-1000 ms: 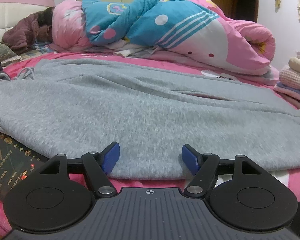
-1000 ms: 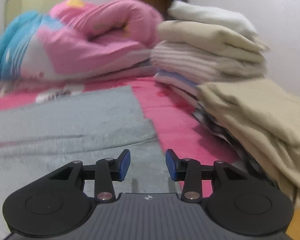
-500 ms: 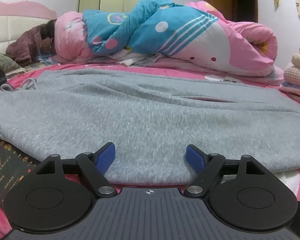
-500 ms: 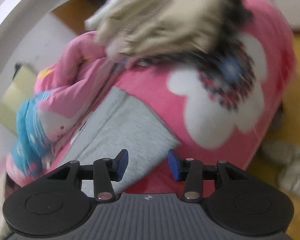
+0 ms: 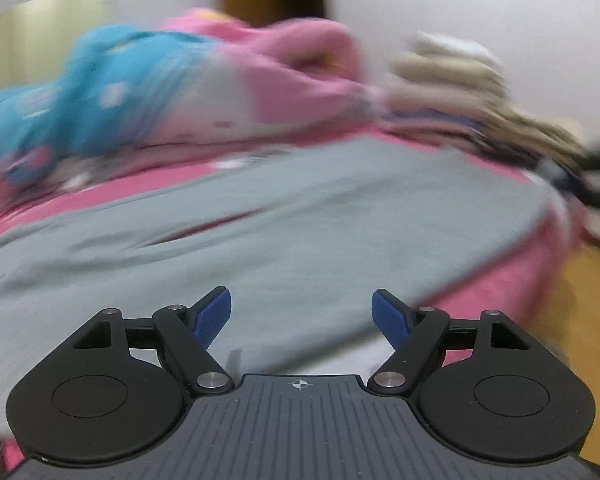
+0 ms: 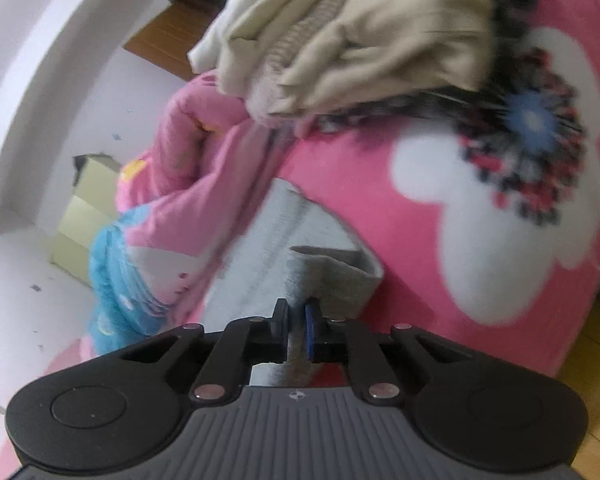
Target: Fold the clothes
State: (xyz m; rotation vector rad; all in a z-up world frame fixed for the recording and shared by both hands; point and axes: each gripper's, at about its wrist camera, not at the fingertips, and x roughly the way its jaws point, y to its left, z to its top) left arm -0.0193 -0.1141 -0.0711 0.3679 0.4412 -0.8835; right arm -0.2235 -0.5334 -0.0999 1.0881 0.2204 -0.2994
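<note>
Grey sweatpants (image 5: 284, 248) lie spread flat across the pink bed (image 5: 540, 264). My left gripper (image 5: 301, 316) is open and empty, hovering just over the near edge of the pants. In the right wrist view my right gripper (image 6: 297, 322) is shut on the leg end of the grey sweatpants (image 6: 324, 268), with the fabric pinched between the fingers and lifted off the pink sheet (image 6: 480, 208). The view is rolled sideways and blurred.
A rolled pink and blue quilt (image 5: 172, 92) lies at the back of the bed. A stack of folded beige and white clothes (image 6: 340, 36) sits on the bed's right end, also in the left view (image 5: 456, 72). Wooden floor (image 5: 580, 300) lies beyond the bed edge.
My right gripper has closed on the sweatpants' leg end and raised it. My left gripper has swung right along the near edge of the pants, staying open.
</note>
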